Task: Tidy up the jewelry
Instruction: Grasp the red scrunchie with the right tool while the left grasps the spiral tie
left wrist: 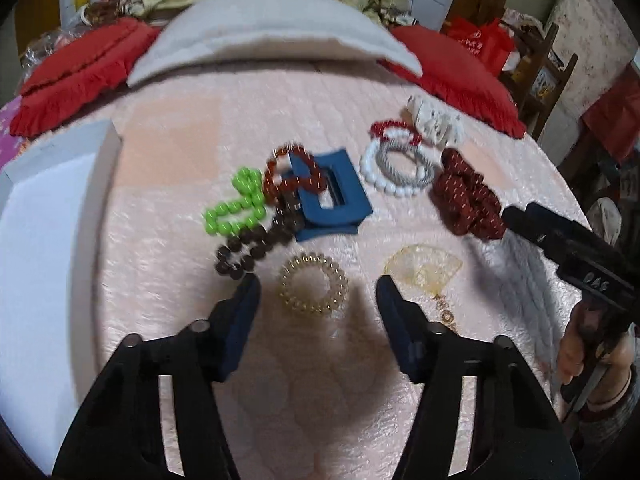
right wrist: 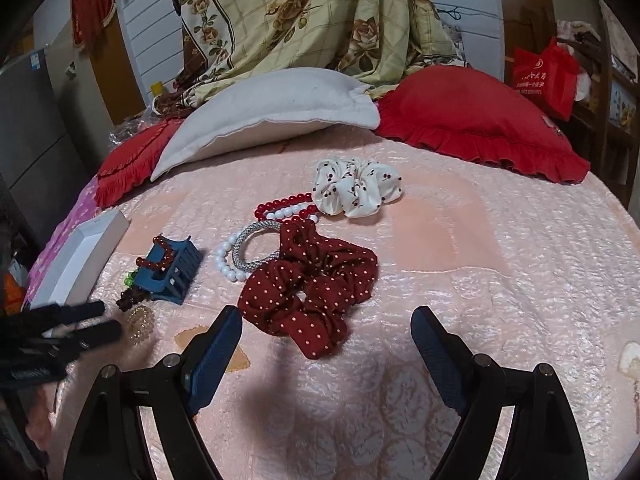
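Observation:
My left gripper (left wrist: 318,282) is open, its fingers on either side of a gold spiral hair tie (left wrist: 313,284) on the pink bedspread. Beyond lie a blue claw clip (left wrist: 334,196), green (left wrist: 238,208), amber (left wrist: 292,176) and dark brown (left wrist: 256,246) bead bracelets. My right gripper (right wrist: 326,320) is open, just in front of a dark red dotted scrunchie (right wrist: 310,284). Behind it lie a silver band (right wrist: 252,248), white (right wrist: 228,260) and red bead bracelets (right wrist: 282,204), and a white scrunchie (right wrist: 356,190).
An open white box (left wrist: 44,216) lies at the left, also in the right wrist view (right wrist: 80,256). A translucent yellow fan-shaped clip (left wrist: 422,270) lies by my left gripper's right finger. A white pillow (right wrist: 272,112) and red pillows (right wrist: 476,120) lie at the head of the bed.

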{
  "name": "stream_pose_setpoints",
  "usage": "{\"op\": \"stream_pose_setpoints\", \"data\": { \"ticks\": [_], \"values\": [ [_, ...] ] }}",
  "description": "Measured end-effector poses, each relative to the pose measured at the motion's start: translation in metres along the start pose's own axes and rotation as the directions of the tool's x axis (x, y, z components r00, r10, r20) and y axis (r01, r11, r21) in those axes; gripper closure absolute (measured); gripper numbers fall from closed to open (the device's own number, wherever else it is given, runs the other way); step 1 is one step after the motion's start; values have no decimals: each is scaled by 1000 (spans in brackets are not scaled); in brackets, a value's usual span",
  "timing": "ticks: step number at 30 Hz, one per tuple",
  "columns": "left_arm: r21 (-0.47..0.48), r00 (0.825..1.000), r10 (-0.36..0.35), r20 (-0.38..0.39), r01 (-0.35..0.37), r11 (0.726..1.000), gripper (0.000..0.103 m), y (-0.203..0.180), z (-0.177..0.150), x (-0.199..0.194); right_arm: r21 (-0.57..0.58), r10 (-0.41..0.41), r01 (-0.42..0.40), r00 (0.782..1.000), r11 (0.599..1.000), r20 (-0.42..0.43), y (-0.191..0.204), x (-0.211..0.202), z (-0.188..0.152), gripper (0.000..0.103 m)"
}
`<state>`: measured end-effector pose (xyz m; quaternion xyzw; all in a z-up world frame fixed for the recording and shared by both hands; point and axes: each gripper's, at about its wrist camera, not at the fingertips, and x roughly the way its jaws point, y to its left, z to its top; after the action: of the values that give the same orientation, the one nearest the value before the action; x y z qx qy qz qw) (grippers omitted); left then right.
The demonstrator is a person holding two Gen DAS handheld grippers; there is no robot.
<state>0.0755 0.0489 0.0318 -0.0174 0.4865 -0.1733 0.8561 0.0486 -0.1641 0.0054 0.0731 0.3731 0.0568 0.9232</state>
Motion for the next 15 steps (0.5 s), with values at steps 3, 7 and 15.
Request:
{"op": "stream_pose_setpoints", "data": {
  "ticks": [3,7,15],
  "values": [
    [-20,1000,-14,-2,14,1000,49,1,-2,8,7,20,-20,1000,1000,2,1,5,3,18],
    [-35,999,-49,5,49,998,49,1,-3,12,42,48,-48,999,998,2,-3,15,8,18],
    [-109,981,-192,31,194,975,49,11,-2,9,88,72,-71,997,994,-11,-2,32,20,22]
  ]
}}
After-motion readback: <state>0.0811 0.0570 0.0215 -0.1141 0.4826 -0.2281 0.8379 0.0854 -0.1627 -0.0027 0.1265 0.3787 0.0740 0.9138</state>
